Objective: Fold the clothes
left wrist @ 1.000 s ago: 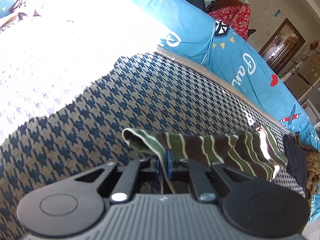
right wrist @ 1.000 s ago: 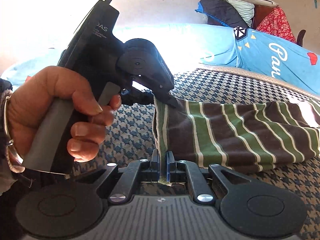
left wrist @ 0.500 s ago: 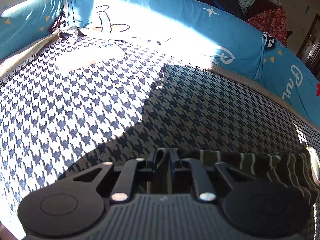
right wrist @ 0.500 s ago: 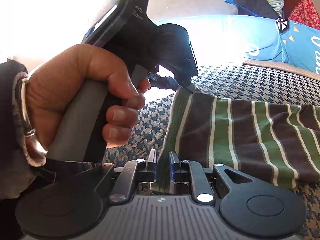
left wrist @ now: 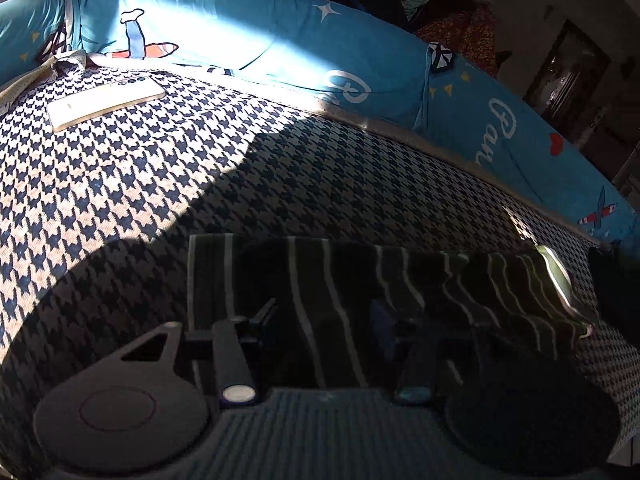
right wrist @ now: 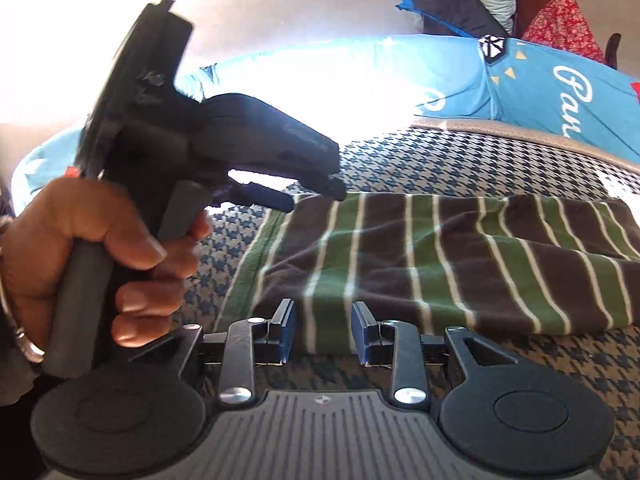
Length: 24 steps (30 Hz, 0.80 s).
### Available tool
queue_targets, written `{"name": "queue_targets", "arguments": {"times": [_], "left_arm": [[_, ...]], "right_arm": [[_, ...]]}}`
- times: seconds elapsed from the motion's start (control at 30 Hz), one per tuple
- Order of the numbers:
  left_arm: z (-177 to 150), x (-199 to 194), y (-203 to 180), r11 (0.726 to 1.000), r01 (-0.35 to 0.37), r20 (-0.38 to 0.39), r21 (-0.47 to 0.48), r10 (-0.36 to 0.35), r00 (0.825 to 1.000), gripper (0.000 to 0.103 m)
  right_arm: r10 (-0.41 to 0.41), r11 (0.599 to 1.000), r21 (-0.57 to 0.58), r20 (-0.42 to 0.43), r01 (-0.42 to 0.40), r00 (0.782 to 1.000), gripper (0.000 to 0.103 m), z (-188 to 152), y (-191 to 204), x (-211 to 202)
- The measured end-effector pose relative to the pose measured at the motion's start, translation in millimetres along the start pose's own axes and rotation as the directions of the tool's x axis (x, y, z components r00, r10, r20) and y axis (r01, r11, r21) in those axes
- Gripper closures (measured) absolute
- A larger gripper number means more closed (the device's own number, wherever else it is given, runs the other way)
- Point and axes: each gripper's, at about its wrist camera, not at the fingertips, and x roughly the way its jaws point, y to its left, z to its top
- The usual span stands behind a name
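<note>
Right wrist view showed my right gripper [right wrist: 322, 330] and left gripper [right wrist: 316, 196] fingers opening off the striped garment [right wrist: 440, 264], laid flat on the bed [right wrist: 420, 164] to settle its fold.

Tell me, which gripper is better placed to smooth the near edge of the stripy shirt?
Probably the right gripper: its opening jaws straddle the striped garment's near edge. The left gripper sits at the far corner.
</note>
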Motion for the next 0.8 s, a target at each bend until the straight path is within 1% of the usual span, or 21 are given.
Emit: {"name": "queue_targets", "arguments": {"times": [0.07,0.13,0.2,0.27,0.33,0.37,0.4,0.43,0.53,0.6,0.63,0.67,0.7,0.77,0.8], "left_arm": [[-11,-4,-2,1.000,0.016,-0.010,0.023,-0.016,1.000,0.050],[-22,-5,-6,0.999,0.027,-0.023,0.044,-0.026,0.999,0.048],[-30,-4,-9,0.998,0.026,-0.040,0.055,-0.024,0.999,0.047],[-38,-3,-12,0.998,0.025,-0.055,0.065,-0.021,0.998,0.047],[-41,-1,-15,0.996,0.014,-0.055,0.085,-0.009,0.998,0.044],[-43,-1,-17,0.995,0.010,-0.050,0.098,-0.005,0.999,0.041],[-45,-1,-19,0.994,0.008,-0.047,0.110,-0.003,0.999,0.037],[-46,0,-21,0.993,0.007,-0.046,0.120,-0.002,0.999,0.032],[-50,1,-24,0.990,0.000,-0.046,0.143,0.007,0.999,0.029],[-54,2,-27,0.987,-0.005,-0.043,0.161,0.012,0.999,0.025],[-55,2,-29,0.985,-0.005,-0.042,0.171,0.012,0.999,0.023],[-56,2,-30,0.984,-0.006,-0.041,0.179,0.013,0.999,0.022],[-58,3,-32,0.982,-0.009,-0.039,0.191,0.016,0.999,0.020],[-61,4,-35,0.976,-0.016,-0.034,0.216,0.024,0.999,0.018],[-63,4,-38,0.973,-0.021,-0.031,0.229,0.028,0.999,0.016]], "right_arm": [[-0.015,0.999,0.029,-0.004,0.015,1.000,0.072,1,-14,-4],[-0.034,0.998,0.046,-0.007,0.034,0.999,0.068,1,-25,-10],[-0.051,0.996,0.068,-0.020,0.052,0.999,0.061,-1,-34,-18],[-0.059,0.993,0.100,-0.038,0.062,0.998,0.059,-3,-44,-23],[-0.067,0.989,0.132,-0.059,0.074,0.996,0.058,-4,-53,-28],[-0.071,0.986,0.147,-0.071,0.080,0.995,0.055,-5,-57,-29],[-0.077,0.985,0.149,-0.083,0.089,0.994,0.049,-6,-59,-30],[-0.084,0.984,0.149,-0.096,0.098,0.992,0.047,-7,-62,-32],[-0.111,0.983,0.135,-0.117,0.127,0.987,0.035,-8,-65,-36],[-0.114,0.986,0.110,-0.117,0.127,0.987,0.024,0,-79,-33],[-0.114,0.988,0.094,-0.113,0.125,0.987,0.022,2,-83,-34],[-0.114,0.989,0.078,-0.110,0.123,0.987,0.017,4,-87,-36],[-0.120,0.990,0.064,-0.107,0.127,0.987,0.014,7,-93,-35],[-0.136,0.989,0.049,-0.090,0.141,0.987,0.014,10,-107,-38],[-0.132,0.989,0.054,-0.080,0.137,0.988,0.014,11,-114,-40]]}}
